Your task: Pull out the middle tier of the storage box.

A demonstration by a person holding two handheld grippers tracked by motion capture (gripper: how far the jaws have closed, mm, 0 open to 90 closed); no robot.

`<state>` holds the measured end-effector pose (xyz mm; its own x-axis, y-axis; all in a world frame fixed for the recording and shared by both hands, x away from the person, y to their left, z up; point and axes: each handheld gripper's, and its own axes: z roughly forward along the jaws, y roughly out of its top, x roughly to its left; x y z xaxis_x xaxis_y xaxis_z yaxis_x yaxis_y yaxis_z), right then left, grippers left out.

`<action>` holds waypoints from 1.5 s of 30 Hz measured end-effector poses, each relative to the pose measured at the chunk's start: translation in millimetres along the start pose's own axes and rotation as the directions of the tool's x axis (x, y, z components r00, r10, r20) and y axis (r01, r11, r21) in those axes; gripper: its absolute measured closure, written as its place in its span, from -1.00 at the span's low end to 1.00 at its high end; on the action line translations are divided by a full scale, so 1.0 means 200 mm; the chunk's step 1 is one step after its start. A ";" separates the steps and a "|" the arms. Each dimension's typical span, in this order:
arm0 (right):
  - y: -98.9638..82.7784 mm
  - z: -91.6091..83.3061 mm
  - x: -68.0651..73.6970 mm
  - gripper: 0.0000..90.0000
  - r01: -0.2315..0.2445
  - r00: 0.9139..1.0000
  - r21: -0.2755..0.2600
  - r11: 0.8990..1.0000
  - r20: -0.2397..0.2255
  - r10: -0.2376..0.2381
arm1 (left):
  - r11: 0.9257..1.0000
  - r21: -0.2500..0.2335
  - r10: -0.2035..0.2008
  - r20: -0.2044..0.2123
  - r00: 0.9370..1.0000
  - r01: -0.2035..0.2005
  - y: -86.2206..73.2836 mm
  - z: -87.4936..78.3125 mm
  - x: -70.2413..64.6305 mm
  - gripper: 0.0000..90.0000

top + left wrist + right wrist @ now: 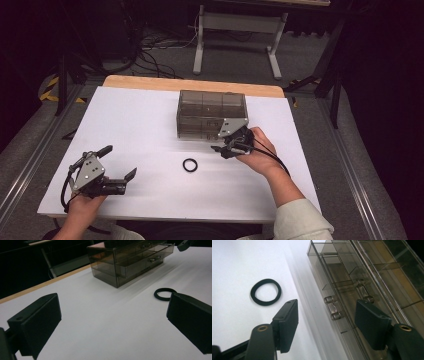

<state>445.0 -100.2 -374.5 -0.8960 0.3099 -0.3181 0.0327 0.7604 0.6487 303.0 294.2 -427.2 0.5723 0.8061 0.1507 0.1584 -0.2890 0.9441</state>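
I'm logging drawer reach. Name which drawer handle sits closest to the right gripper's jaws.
The lower drawer's handle, on the smoky plastic drawer box: it lies in the gap between the right gripper's open jaws, while the upper handle sits beyond, above one jaw.

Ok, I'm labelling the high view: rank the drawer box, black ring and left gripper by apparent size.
1. drawer box, clearly largest.
2. left gripper, though it sits nearer the camera.
3. black ring, smallest.

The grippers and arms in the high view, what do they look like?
Each hand carries a black two-fingered tool. The left gripper and the right gripper each bear a grey three-cornered plate with small dark holes, and a black cable trails from each. Up close, the fingers are flat black blocks with ribbed inner faces and brass-coloured eyelets behind them. The right arm wears a pale sleeve.
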 end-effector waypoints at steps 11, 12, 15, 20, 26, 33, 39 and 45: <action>-0.03 0.05 -0.08 -0.18 -0.083 0.996 0.014 0.996 -0.044 0.083 | 1.000 0.001 0.002 0.001 1.000 -0.002 0.00 0.00 0.00 -0.99; -0.03 0.06 -0.09 -0.17 -0.085 0.995 0.016 0.996 -0.044 0.086 | 1.000 -0.001 0.004 -0.001 1.000 -0.004 0.00 0.00 0.00 -0.99; -0.04 0.08 -0.10 -0.14 -0.104 0.993 0.026 0.994 -0.048 0.105 | 1.000 0.001 0.002 0.001 1.000 -0.002 0.00 0.00 0.00 -0.99; -0.05 0.11 -0.12 -0.09 -0.119 0.991 0.035 0.992 -0.052 0.120 | 1.000 -0.001 0.004 0.001 1.000 -0.004 0.00 0.00 0.00 -0.99; -0.06 0.15 -0.14 -0.01 -0.132 0.989 0.049 0.990 -0.057 0.134 | 1.000 -0.001 0.005 0.002 1.000 -0.005 0.00 0.00 0.00 -0.99; -0.07 0.20 -0.14 0.05 -0.124 0.990 0.071 0.990 -0.057 0.128 | 1.000 -0.001 0.005 0.002 1.000 -0.005 0.00 0.00 0.00 -0.99; -0.06 0.22 -0.13 0.16 -0.110 0.993 0.084 0.990 -0.031 0.112 | 1.000 -0.002 0.006 0.000 1.000 -0.006 0.00 0.00 0.00 -0.99; -0.06 0.24 -0.12 0.31 -0.088 0.996 0.105 0.991 -0.019 0.091 | 1.000 -0.001 0.009 -0.001 1.000 -0.009 0.00 0.00 0.00 -0.99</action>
<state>486.9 -89.7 -407.2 -0.8977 0.3666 -0.2443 0.1579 0.7855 0.5984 303.7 294.1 -427.4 0.5729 0.8040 0.1593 0.1526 -0.2955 0.9431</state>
